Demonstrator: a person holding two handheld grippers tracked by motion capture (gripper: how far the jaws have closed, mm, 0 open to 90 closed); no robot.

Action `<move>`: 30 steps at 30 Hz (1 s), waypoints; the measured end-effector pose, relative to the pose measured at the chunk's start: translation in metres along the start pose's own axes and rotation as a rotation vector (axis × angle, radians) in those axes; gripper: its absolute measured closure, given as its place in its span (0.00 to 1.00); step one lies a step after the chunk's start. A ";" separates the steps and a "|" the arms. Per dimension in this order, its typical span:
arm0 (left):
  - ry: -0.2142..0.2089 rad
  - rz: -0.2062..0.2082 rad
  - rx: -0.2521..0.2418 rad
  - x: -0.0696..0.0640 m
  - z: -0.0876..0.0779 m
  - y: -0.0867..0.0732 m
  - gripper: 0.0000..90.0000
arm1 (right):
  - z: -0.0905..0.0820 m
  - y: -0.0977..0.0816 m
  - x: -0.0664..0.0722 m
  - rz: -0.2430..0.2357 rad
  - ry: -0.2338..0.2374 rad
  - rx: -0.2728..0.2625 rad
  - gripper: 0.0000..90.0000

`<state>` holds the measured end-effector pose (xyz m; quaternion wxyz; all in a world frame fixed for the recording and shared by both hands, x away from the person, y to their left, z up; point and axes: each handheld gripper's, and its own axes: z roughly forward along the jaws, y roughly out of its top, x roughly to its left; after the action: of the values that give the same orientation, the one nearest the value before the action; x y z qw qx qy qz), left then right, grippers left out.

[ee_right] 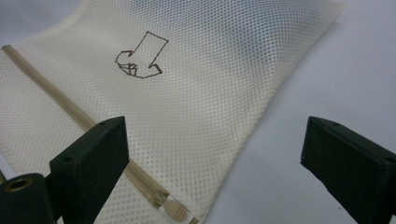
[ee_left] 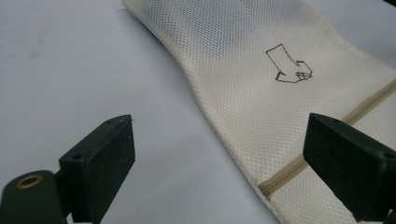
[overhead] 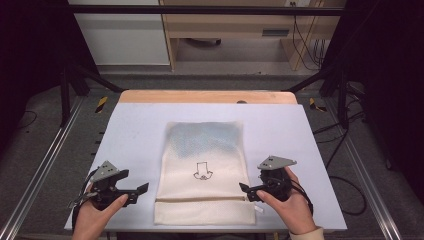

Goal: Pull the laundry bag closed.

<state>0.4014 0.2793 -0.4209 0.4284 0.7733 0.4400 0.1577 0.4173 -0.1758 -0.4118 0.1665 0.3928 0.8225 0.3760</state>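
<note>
1. Cream mesh bag (overhead: pixel 204 172) lies flat at the middle of the pale table (overhead: pixel 135 135), its zip (ee_right: pixel 70 109) toward the near edge.
2. Left gripper (overhead: pixel 141 190) hovers just beside the bag's left edge, jaws wide, nothing between them.
3. Right gripper (overhead: pixel 243 189) sits at the bag's right edge near the zip pull (ee_right: pixel 175 211), jaws wide and holding nothing.

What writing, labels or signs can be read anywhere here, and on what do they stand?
No words or numbers can be read.
The one sign is a dark outlined arrow symbol on the cream mesh bag, pointing toward its zipper.
</note>
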 end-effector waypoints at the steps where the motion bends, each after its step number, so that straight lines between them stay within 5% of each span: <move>1: 0.005 0.007 0.002 0.001 0.000 0.001 0.10 | 0.000 0.000 0.000 0.000 0.000 0.000 0.09; 19: 0.051 0.057 0.036 0.020 -0.009 0.020 0.06 | -0.010 0.005 -0.025 0.062 -0.064 -0.005 0.06; 30: 0.089 0.036 0.046 0.041 -0.012 0.018 0.05 | -0.016 -0.002 -0.044 0.122 -0.107 0.001 0.06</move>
<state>0.4271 0.3143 -0.4047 0.3875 0.7830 0.4483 0.1893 0.4356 -0.2185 -0.4039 0.1869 0.4619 0.7871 0.3636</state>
